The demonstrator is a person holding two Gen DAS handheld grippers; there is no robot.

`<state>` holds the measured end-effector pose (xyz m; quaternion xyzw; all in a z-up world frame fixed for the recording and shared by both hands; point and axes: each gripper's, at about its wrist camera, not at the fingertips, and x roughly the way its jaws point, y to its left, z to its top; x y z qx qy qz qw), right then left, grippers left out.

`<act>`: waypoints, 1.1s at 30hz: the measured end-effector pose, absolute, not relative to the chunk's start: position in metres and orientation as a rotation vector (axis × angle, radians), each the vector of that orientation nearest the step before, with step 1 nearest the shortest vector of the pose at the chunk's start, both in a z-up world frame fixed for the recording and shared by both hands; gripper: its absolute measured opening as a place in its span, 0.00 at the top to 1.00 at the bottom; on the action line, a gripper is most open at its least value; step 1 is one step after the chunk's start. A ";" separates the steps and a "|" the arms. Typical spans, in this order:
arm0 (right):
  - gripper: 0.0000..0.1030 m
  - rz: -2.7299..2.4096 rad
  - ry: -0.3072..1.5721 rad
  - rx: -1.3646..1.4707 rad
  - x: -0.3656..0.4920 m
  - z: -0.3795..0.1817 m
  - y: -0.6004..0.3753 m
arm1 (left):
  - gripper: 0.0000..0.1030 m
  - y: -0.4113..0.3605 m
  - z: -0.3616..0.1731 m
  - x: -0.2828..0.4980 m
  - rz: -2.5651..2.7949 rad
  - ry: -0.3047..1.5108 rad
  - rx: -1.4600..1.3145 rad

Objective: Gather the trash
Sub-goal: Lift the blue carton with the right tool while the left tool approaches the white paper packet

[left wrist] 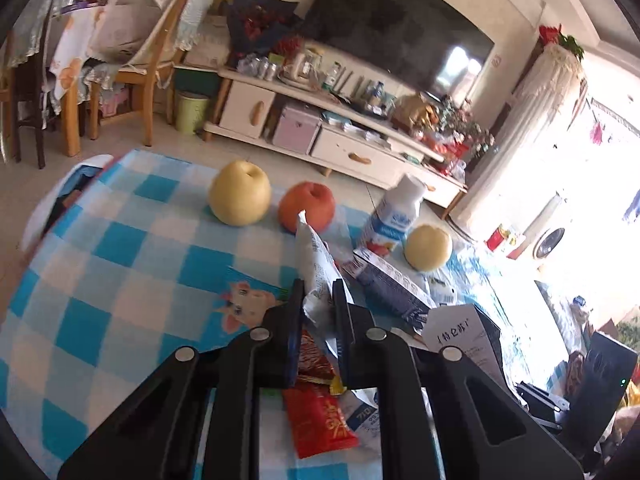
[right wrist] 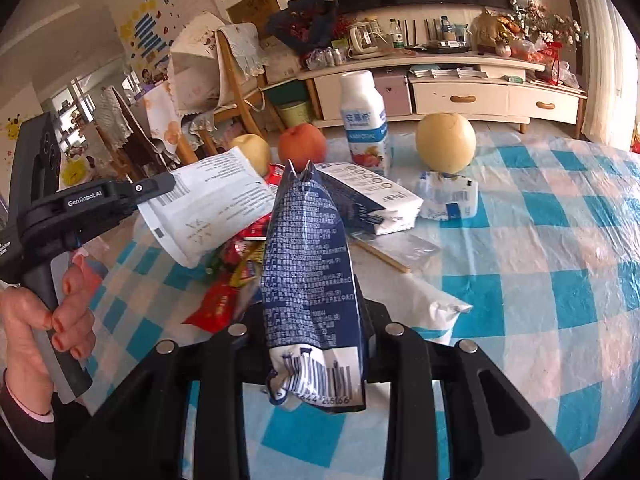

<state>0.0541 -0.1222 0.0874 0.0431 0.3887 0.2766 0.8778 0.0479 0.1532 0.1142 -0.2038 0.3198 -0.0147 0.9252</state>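
- Table (right wrist: 560,240) with blue-and-white checked cloth; standing at the far edge are a yellow pear (left wrist: 239,193), red apple (left wrist: 306,205), white yogurt bottle (right wrist: 365,120) and a second pear (right wrist: 445,142).
- Litter heap mid-table: flattened dark-blue carton (right wrist: 372,200), crumpled white-blue wrapper (right wrist: 448,196), red snack wrappers (right wrist: 216,304), a clear sleeve with a wooden stick (right wrist: 384,258), a white bag (right wrist: 432,308).
- Background: TV cabinet (right wrist: 460,80), wooden chair (left wrist: 148,60), green bin (left wrist: 191,111).
- Left tool (left wrist: 318,304) angled down over the heap, raised off the cloth; a hand (right wrist: 44,320) with painted nails grips its handle.
- Left tool clamped together on a white printed pouch (right wrist: 204,204), thin and creased, held up edge-on above the red wrappers.
- Right tool (right wrist: 312,320) also tilted down, clamped on a dark-blue printed pouch (right wrist: 308,264).
- Blue pouch stands upright in the tool, torn top notched, barcode at its lower end, clear of the table.
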 end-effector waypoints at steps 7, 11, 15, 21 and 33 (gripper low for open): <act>0.70 0.667 0.794 0.135 0.035 0.109 -0.081 | 0.90 0.200 0.135 0.010 0.063 0.606 -0.470; 0.70 0.736 0.800 0.132 0.023 0.117 -0.043 | 0.91 0.226 0.151 -0.011 0.104 0.571 -0.484; 0.70 0.761 0.805 0.108 0.010 0.117 -0.015 | 0.91 0.240 0.148 -0.024 0.118 0.601 -0.450; 0.70 0.745 0.856 0.097 0.004 0.102 0.000 | 0.79 0.247 0.111 -0.023 0.050 0.729 -0.386; 0.70 0.718 0.886 0.093 0.000 0.077 -0.009 | 0.35 0.259 0.049 -0.012 0.135 0.901 -0.461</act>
